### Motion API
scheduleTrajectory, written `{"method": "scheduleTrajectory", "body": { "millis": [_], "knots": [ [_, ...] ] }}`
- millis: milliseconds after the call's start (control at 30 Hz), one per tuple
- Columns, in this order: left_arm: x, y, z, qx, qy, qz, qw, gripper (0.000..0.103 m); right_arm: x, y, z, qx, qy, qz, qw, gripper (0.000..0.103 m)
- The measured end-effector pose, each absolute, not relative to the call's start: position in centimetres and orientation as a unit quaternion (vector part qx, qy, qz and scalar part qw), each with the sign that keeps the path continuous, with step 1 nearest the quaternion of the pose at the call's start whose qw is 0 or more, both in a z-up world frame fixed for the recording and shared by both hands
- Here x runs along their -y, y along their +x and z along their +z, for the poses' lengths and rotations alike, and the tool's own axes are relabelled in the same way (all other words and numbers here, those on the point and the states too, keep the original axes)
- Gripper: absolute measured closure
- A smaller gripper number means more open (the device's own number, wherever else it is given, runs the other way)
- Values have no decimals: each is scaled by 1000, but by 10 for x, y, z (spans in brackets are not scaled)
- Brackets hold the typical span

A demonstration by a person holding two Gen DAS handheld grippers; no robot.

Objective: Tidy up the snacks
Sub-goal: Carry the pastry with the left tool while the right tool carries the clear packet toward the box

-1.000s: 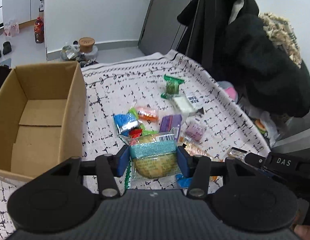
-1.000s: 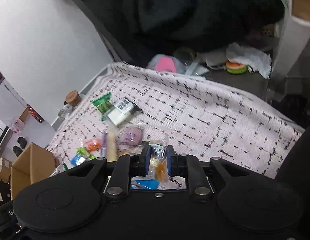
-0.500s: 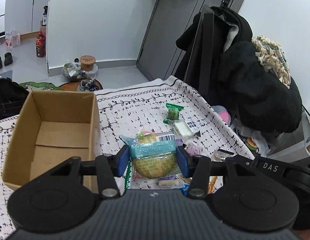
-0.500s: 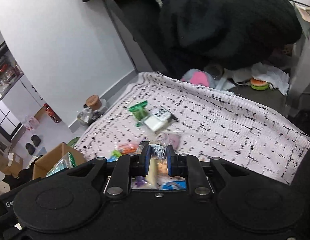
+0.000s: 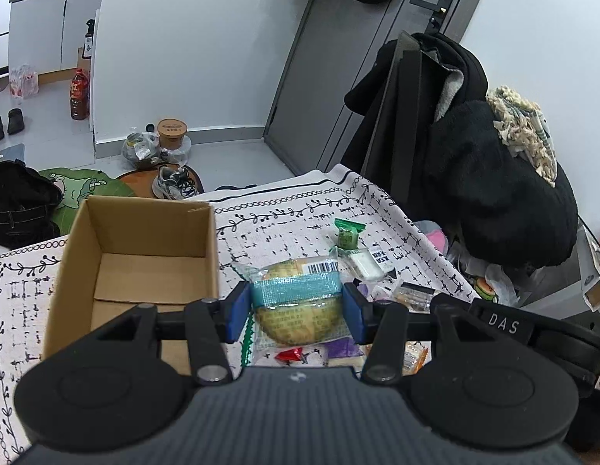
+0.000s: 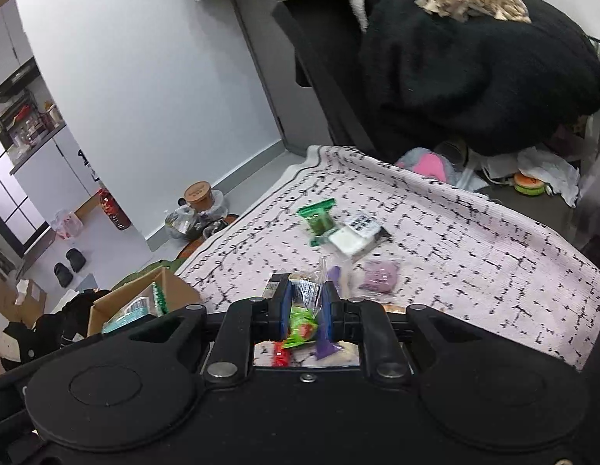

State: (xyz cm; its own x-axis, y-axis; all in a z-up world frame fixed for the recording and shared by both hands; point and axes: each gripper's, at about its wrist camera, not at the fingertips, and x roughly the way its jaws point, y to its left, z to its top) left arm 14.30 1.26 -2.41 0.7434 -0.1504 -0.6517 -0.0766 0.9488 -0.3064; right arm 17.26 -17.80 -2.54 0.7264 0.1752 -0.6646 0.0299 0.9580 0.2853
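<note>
Here, a round yellowish bun in a clear wrapper with a teal band [image 5: 296,302] is clamped between the blue-padded fingers of the left gripper [image 5: 296,308], which are spread wide to the bun's full width. The bun is held raised above the white tablecloth with black markings [image 5: 284,228], just right of the open brown cardboard box [image 5: 145,240], whose visible floor is bare. In the right wrist view, a small clear crinkled snack packet [image 6: 305,294] is pinched between the narrowly set fingers of the right gripper [image 6: 305,312]; whether the green and red wrapper seen below it belongs to it cannot be told. On the cloth ahead, a green wrapped sweet [image 6: 319,221] is seen touching a white packet with a black label [image 6: 354,234], and a pale purple snack in clear wrap [image 6: 377,275] lies nearer the fingers. Black coats [image 5: 493,193] are heaped beyond the table's far edge.
</note>
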Motion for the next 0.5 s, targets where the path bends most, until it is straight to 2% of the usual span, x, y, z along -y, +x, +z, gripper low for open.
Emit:
{"method": "scheduleTrajectory", "body": {
  "millis": [500],
  "knots": [
    [-80,134,-40,-368,-192,0,910,53,104,162,-22,-369,111,80,919,87]
  ]
}}
